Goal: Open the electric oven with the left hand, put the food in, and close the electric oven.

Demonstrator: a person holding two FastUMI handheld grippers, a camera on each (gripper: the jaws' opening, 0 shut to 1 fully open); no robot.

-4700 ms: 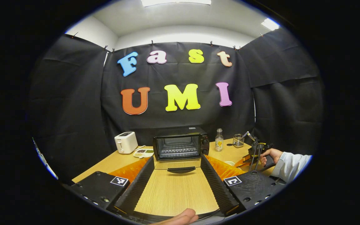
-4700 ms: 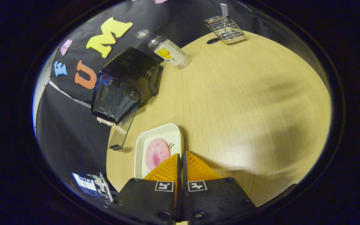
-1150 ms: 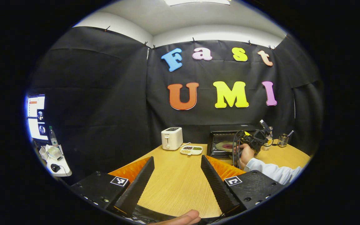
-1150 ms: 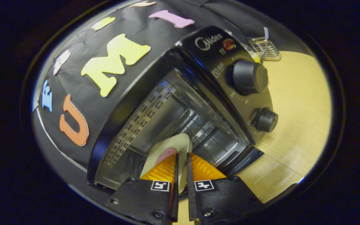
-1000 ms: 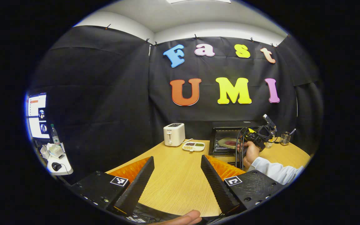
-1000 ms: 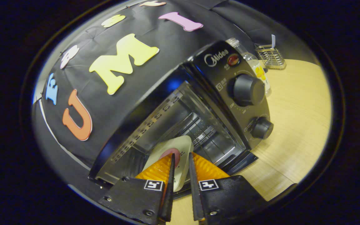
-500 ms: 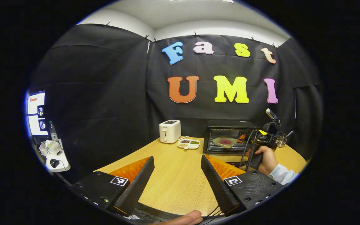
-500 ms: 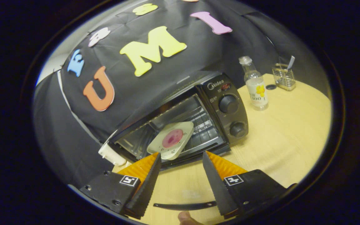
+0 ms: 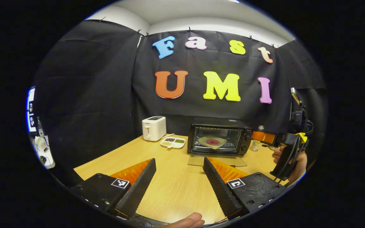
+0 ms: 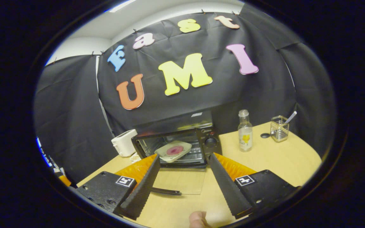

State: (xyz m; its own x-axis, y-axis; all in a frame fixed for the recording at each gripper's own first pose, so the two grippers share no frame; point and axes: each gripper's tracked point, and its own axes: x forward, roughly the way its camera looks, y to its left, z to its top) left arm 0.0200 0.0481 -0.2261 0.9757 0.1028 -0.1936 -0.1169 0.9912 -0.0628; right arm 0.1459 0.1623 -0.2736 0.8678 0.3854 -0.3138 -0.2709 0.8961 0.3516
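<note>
The black electric oven (image 9: 218,139) stands at the back of the table with its glass door (image 9: 217,161) folded down flat. A white plate with a pink slice of food (image 9: 212,142) rests on the rack inside, tilted. My left gripper (image 9: 178,161) is open and holds nothing, well short of the oven. In the right gripper view the oven (image 10: 201,139) and plate (image 10: 173,150) lie just ahead. My right gripper (image 10: 184,156) is open and holds nothing, above the lowered door (image 10: 182,183) and its handle (image 10: 166,191). In the left gripper view, a hand holds the right gripper (image 9: 265,137) to the oven's right.
A white toaster (image 9: 153,127) and a divided snack dish (image 9: 173,142) sit left of the oven. A small bottle (image 10: 245,131) and a wire holder (image 10: 279,128) stand to its right. A side desk with monitors (image 9: 32,114) is at far left.
My right gripper let go of the plate, leaving it on the oven rack, opened wide and drew back from the oven. The left gripper stayed open and turned slightly.
</note>
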